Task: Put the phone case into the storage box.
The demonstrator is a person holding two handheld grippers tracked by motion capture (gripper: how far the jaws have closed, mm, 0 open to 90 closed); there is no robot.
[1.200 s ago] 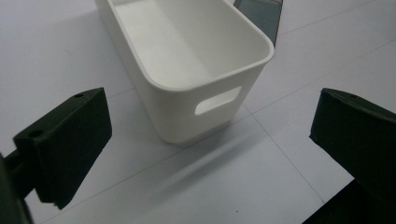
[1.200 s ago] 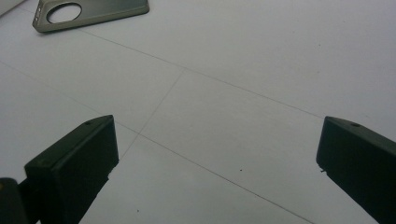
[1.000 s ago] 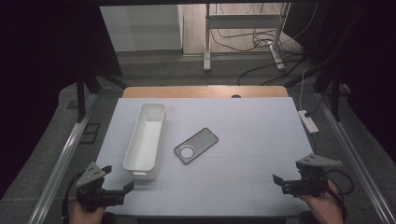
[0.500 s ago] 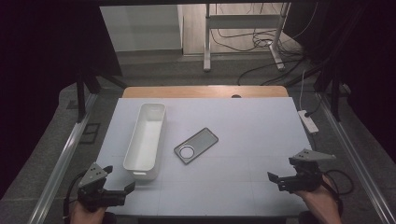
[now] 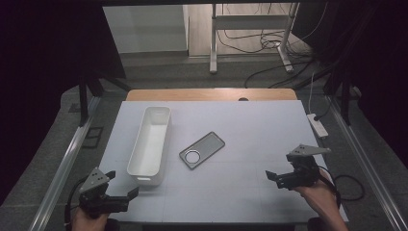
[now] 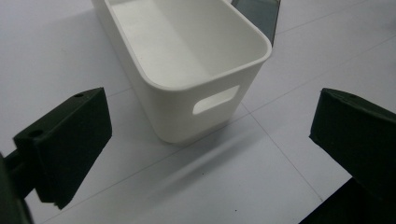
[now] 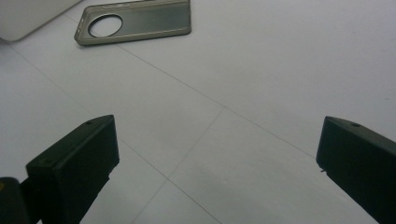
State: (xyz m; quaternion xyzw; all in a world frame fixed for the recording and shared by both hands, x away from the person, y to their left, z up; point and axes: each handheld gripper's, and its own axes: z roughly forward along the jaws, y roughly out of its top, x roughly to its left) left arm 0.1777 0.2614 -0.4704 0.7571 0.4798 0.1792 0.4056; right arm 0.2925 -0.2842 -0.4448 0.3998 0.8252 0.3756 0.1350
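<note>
Both grippers — left [image 5: 129,196], right [image 5: 272,177] — gape, facing phone case [image 5: 202,149].

Dark room, cable-strewn floor [image 5: 269,45]

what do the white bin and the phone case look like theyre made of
White bin: likely moulded plastic, smooth semi-matte; thin even walls, rounded corners and a cut-out handle slot point that way.

Phone case: probably soft, translucent grey-tinted plastic or rubbery TPU, slightly glossy; it has a thin raised rim and a round camera hole that the table shows through. How flexible it is cannot be told.
</note>
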